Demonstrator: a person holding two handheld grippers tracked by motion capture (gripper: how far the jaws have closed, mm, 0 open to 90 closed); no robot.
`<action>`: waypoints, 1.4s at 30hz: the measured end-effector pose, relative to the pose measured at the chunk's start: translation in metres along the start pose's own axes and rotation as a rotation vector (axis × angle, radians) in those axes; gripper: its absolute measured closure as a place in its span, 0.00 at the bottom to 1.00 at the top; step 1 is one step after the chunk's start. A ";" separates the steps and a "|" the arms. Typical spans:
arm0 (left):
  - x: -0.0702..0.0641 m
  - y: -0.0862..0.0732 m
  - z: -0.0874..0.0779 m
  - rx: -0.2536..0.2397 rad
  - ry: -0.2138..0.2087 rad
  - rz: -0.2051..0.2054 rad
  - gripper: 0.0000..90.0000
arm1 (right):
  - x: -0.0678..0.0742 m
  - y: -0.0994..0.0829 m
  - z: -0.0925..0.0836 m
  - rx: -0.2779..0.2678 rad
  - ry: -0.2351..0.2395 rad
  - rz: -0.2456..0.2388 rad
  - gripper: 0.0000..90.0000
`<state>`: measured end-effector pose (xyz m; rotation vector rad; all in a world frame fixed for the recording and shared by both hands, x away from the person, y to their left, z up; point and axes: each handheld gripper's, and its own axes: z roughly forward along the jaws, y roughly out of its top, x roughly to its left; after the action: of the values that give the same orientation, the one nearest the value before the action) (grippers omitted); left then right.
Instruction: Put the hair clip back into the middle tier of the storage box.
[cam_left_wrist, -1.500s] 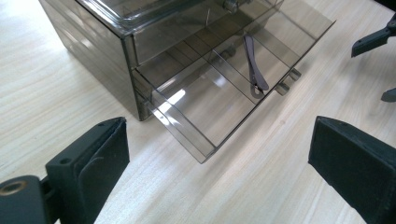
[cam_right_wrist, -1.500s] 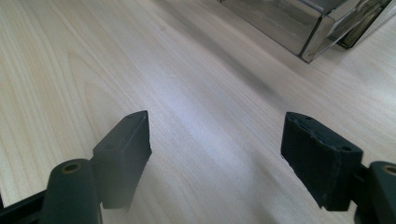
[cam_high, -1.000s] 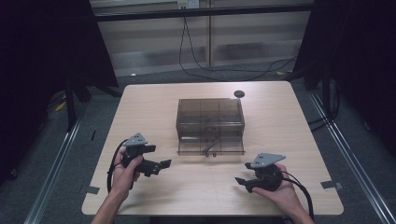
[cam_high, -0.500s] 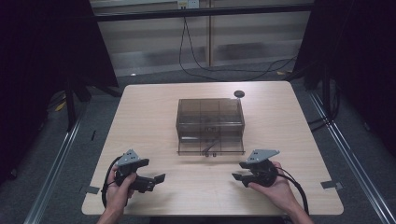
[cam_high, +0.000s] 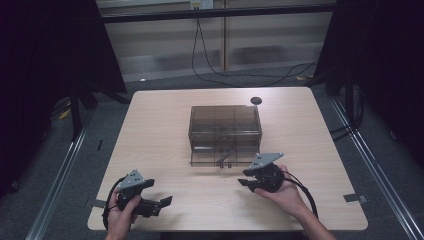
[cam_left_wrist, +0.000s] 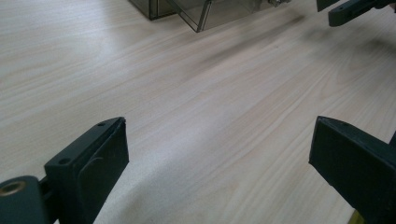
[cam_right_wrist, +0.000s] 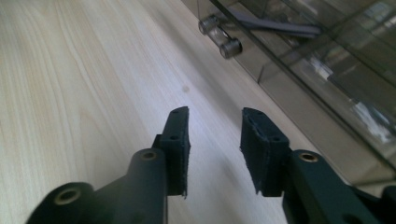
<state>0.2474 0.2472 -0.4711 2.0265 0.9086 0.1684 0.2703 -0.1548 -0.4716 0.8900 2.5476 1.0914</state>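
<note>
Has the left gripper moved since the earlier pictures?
Yes. In the high view the left gripper has drawn back from the clear box toward the table's near edge.

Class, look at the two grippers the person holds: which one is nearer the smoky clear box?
The right gripper: it sits just before the box's front edge, fingers narrowly apart with nothing between them. The left gripper hangs at the table's near edge, fingers wide apart.

A pale wooden table (cam_high: 160, 130) stands on grey carpet (cam_high: 50, 150), dark curtains (cam_high: 45, 50) flanking it.
</note>
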 end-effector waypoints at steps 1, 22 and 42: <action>-0.001 -0.001 0.000 0.004 0.007 0.002 0.05 | 0.000 0.003 0.001 -0.001 0.006 -0.009 0.74; -0.005 -0.010 -0.001 -0.008 0.024 0.035 0.05 | 0.008 0.026 0.035 -0.025 0.068 -0.076 1.00; -0.005 -0.008 0.002 -0.021 0.003 0.011 0.05 | -0.001 0.024 0.049 -0.017 0.040 -0.064 1.00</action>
<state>0.2405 0.2455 -0.4778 2.0127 0.8940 0.1858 0.3026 -0.1134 -0.4885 0.7849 2.5760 1.1217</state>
